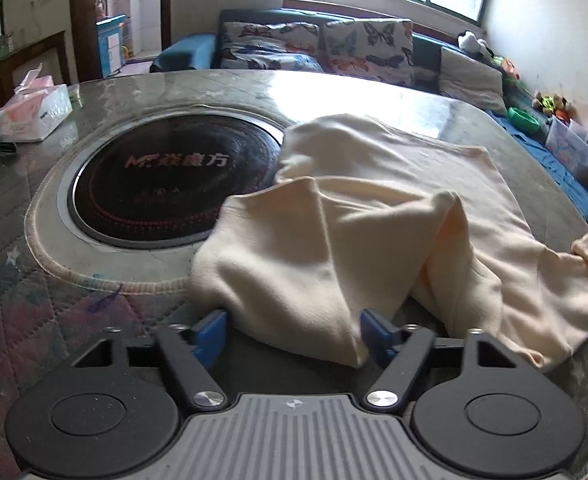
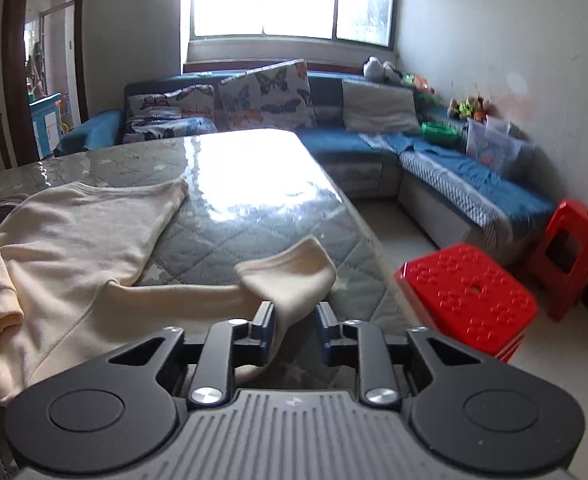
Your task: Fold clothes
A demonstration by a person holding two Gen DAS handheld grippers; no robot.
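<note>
Cream long-sleeved top point(image 1: 394, 216) lies rumpled on the quilted, clear-covered table point(image 2: 253, 184): soft knit, body roughly flat, one part bunched over it, one sleeve point(image 2: 289, 276) trailing toward the table edge, so no neat fold shows and most folding looks left. Left gripper point(image 1: 294, 330) has jaws wide apart straddling a cloth edge, gripping nothing. Right gripper point(image 2: 294, 320) is part-open around the sleeve cuff, not clamped; a round black cooktop point(image 1: 173, 176) sits just beside the top.

Cream garment point(image 1: 374, 216), rumpled, on quilted tabletop point(image 1: 33, 300); round black cooktop point(image 1: 161, 176) beside it; left gripper point(image 1: 294, 332) fingers point(image 1: 213, 326) spread; tissue box point(image 1: 33, 112) far left.
</note>
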